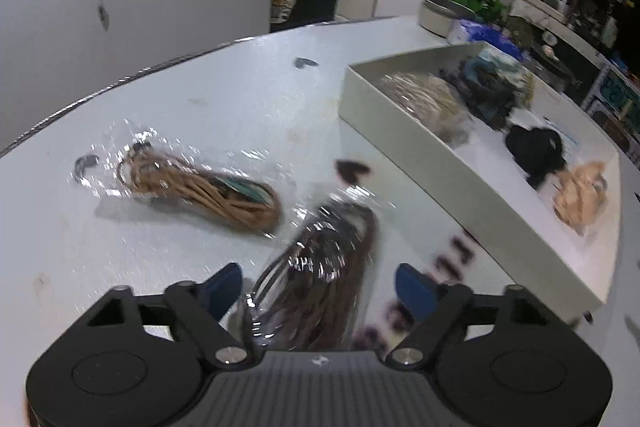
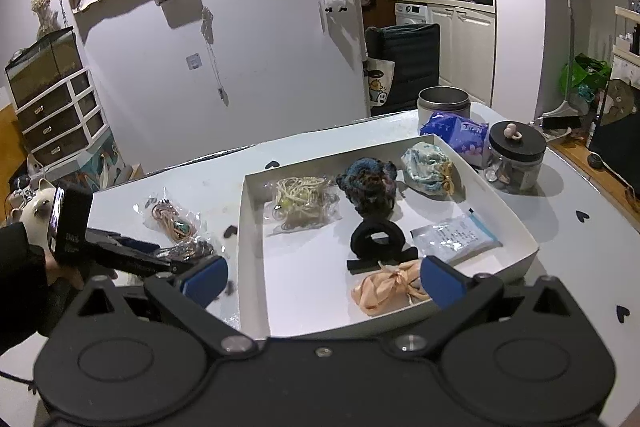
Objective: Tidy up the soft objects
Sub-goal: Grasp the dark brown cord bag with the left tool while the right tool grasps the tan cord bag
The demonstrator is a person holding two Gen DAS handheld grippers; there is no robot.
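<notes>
My left gripper [image 1: 318, 285] is open, its blue pads either side of a clear bag of dark brown cord [image 1: 324, 267] lying on the table. A clear bag of tan cord [image 1: 208, 187] lies to its left. The white tray [image 1: 400, 125] at the right holds several soft items: a pale cord bag [image 2: 298, 207], a dark crochet piece [image 2: 370, 185], a black scrunchie [image 2: 378, 239], a peach ribbon bundle [image 2: 386, 289] and a floral pouch [image 2: 428, 167]. My right gripper [image 2: 324, 279] is open and empty above the tray's near part. The left gripper [image 2: 160, 259] shows in the right wrist view.
A metal tin [image 2: 443, 105], a blue packet [image 2: 456, 133] and a black-lidded glass jar [image 2: 516, 157] stand behind the tray on the white table [image 2: 580, 247]. A small flat packet [image 2: 454, 237] lies in the tray. A drawer unit [image 2: 56, 119] stands far left.
</notes>
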